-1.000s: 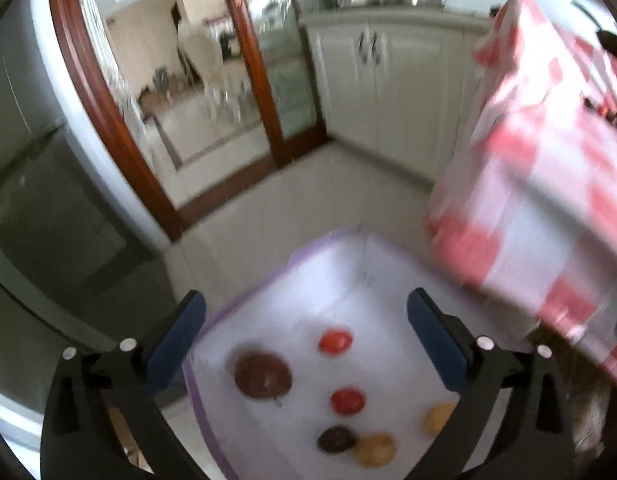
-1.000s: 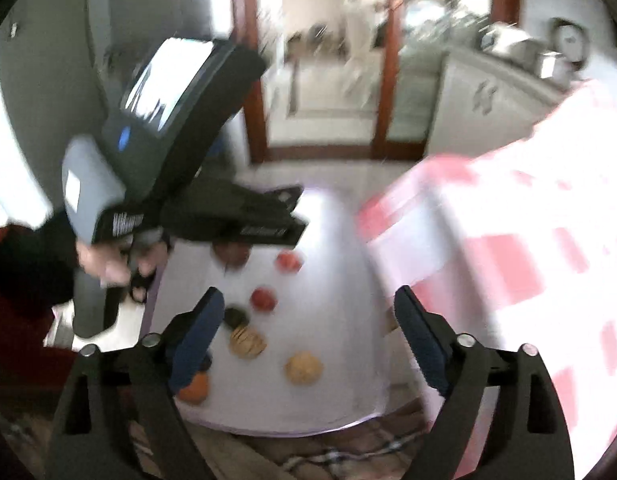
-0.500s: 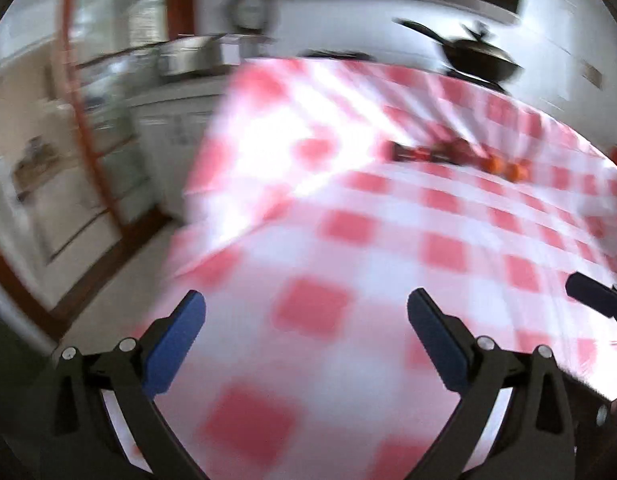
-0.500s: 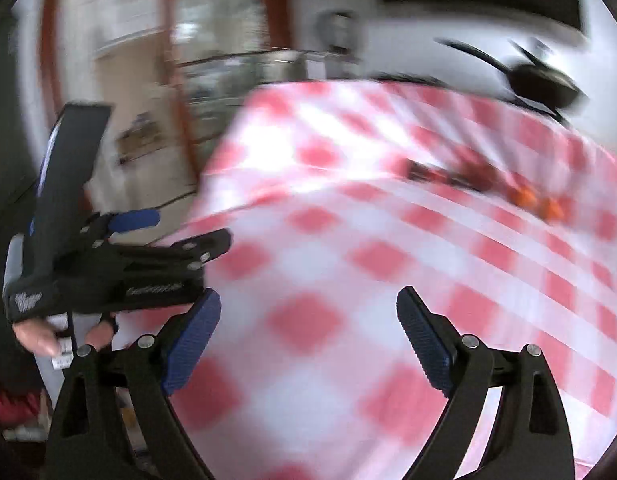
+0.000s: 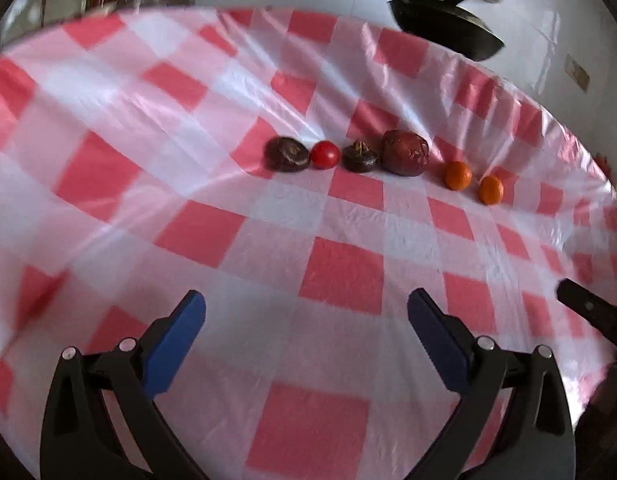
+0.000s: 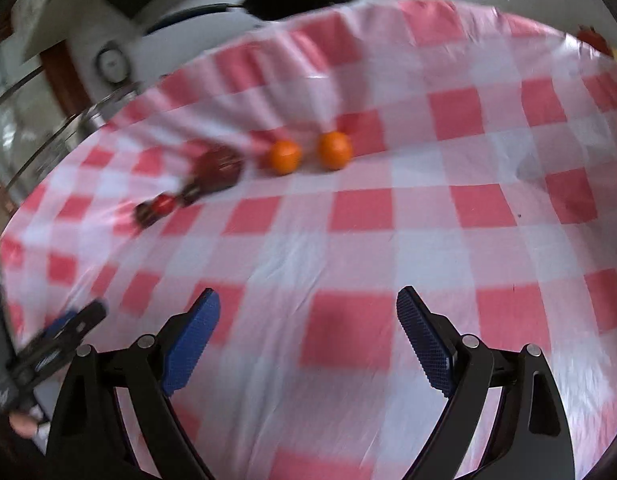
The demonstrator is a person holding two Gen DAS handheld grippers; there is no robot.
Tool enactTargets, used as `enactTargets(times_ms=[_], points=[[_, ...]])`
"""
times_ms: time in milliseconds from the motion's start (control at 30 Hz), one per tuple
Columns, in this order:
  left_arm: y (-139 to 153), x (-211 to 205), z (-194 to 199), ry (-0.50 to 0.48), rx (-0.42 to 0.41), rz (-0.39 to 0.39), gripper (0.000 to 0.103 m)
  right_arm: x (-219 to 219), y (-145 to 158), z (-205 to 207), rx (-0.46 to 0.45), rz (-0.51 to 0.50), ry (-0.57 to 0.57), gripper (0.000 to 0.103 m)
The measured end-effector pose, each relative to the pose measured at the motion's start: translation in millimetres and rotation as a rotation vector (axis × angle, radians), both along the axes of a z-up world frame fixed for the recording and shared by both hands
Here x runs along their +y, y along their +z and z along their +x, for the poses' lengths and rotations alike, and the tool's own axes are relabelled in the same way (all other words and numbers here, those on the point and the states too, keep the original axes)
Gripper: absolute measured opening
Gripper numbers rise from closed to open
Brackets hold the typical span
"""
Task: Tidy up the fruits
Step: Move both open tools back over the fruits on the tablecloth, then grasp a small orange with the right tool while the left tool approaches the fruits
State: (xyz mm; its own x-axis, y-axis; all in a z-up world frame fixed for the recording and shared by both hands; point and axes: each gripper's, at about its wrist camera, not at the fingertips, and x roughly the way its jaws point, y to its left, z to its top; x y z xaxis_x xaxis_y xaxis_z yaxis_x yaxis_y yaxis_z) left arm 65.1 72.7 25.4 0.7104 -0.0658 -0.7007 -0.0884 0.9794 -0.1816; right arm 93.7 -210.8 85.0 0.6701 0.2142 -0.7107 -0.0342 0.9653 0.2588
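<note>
Left wrist shows us both claws [image 5: 306, 330] [image 6: 308, 320] wide, empty; round oranges [image 5: 458, 175] beside the big fruit [image 5: 405, 153] may roll if nudged.

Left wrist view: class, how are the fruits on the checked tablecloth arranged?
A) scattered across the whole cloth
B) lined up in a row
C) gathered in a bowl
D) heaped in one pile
B: six fruits sit side by side in a line, from the dark fruit on the left to the orange on the right, on the tablecloth.

Two oranges [image 5: 458, 175], one tomato [image 5: 325, 155], three dark fruits [image 5: 405, 153]
</note>
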Motion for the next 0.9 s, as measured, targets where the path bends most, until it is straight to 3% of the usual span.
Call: enactTargets(times_ms=[67, 233, 333, 533, 700, 733, 767, 900], points=[[-3, 10, 4, 0.016, 0.001, -0.078, 0.101, -7, -7, 27, 0.011, -0.001, -0.025, 0.087], [-9, 22, 4, 0.024, -0.008, -0.167, 0.101, -8, -18, 83, 0.029, -0.039, -0.049, 0.087], [-10, 21, 6, 0.027, 0.006, -0.159, 0.101, -7, -18, 115, 0.025, -0.047, -0.078, 0.087], [-11, 20, 7, 0.023, 0.011, -0.152, 0.101, 7, -24, 165, 0.051, -0.137, -0.083, 0.077], [-12, 22, 6, 0.021, 0.005, -0.16, 0.101, 18, -30, 196, 0.083, -0.211, -0.088, 0.065], [-12, 22, 6, 0.021, 0.006, -0.16, 0.101, 20, -29, 198, 0.08, -0.224, -0.09, 0.054], [-12, 22, 6, 0.022, 0.006, -0.159, 0.101, 21, -29, 196, 0.079, -0.228, -0.083, 0.033], [-12, 22, 5, 0.025, 0.006, -0.156, 0.101, 13, -24, 163, 0.062, -0.112, -0.112, 0.034]])
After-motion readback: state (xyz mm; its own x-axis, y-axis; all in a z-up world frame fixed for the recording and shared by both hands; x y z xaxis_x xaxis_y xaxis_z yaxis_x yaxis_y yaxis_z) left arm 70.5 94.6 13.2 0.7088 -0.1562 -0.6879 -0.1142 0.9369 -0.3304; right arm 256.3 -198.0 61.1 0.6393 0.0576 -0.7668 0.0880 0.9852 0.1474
